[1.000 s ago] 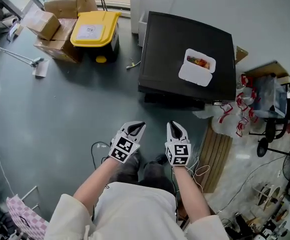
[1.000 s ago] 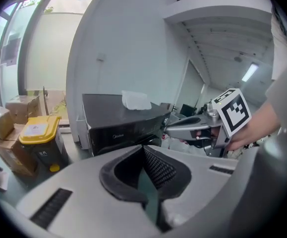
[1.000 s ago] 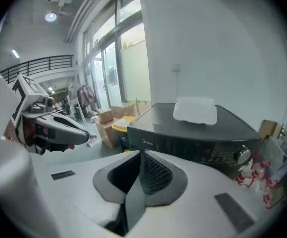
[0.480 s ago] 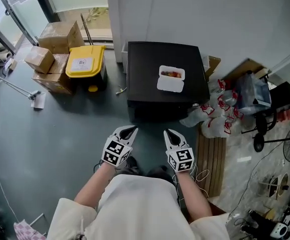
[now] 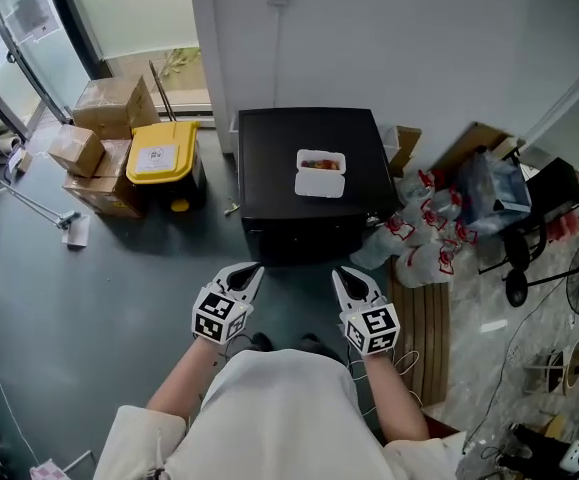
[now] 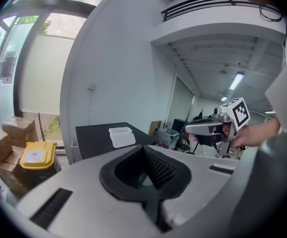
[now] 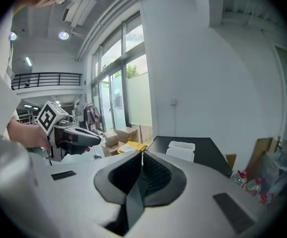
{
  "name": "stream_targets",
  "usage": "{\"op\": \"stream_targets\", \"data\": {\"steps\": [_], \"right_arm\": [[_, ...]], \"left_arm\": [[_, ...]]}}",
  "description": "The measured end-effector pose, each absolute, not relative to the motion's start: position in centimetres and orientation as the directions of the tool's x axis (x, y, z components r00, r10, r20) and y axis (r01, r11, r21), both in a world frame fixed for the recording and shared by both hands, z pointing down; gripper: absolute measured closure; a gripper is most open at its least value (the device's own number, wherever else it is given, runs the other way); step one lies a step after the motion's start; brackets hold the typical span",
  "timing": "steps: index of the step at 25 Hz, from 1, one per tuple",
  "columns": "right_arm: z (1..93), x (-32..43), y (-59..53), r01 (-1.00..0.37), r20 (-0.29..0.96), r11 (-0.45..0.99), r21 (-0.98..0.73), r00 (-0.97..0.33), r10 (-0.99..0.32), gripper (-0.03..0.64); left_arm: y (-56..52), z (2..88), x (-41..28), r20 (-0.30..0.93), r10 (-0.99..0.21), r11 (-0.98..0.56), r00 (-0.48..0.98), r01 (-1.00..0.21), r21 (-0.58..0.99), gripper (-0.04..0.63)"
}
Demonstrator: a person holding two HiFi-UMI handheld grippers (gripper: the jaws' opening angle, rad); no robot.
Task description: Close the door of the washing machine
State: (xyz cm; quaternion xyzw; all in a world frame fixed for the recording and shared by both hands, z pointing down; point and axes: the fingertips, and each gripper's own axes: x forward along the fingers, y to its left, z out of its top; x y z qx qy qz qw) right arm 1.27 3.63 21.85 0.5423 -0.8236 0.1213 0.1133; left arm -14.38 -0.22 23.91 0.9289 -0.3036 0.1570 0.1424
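Note:
The black washing machine (image 5: 269, 158) stands against the white wall, seen from above, with a white lidded food box (image 5: 320, 173) on its top. Its front face is in shadow and the door cannot be made out. My left gripper (image 5: 253, 267) and right gripper (image 5: 338, 272) hang side by side in front of the person's body, short of the machine and touching nothing. Both are shut and hold nothing. In the left gripper view the machine top (image 6: 91, 133) lies beyond the jaws; in the right gripper view the food box (image 7: 181, 150) shows ahead.
A yellow-lidded bin (image 5: 161, 156) and cardboard boxes (image 5: 107, 108) stand left of the machine. Plastic bags (image 5: 419, 233) and a slatted wooden board (image 5: 424, 313) lie to its right, with a chair and cables farther right. Grey floor spreads to the left.
Both grippers have risen with the person, jaws still together. The view has lifted away from the machine, which now looks smaller and squarer ahead.

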Motion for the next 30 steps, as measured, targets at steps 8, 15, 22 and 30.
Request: {"op": "stream_targets", "data": {"steps": [8,15,22,30], "right_arm": [[18.0,4.6,5.2,-0.897,0.28,0.422,-0.129,-0.441,-0.853,0.58],[15.5,5.8,4.6,-0.869,0.228,0.478,-0.124,-0.494,-0.839,0.583],[15.3,5.7,3.8,-0.85,0.224,0.508,-0.14,-0.527,-0.82,0.586],[15.5,5.5,3.0,-0.833,0.225,0.534,-0.146,-0.554,-0.802,0.586]], "left_arm": [[1.7,19.1,-13.1,0.33,-0.583,-0.744,0.743,-0.651,0.151,0.586],[1.6,17.3,-12.4,0.285,-0.628,-0.717,0.724,-0.681,0.149,0.586],[1.6,17.4,-12.0,0.296,-0.639,-0.704,0.71,-0.695,0.148,0.586],[1.1,18.0,-12.0,0.301,-0.655,-0.681,0.693,-0.714,0.164,0.586]]}}
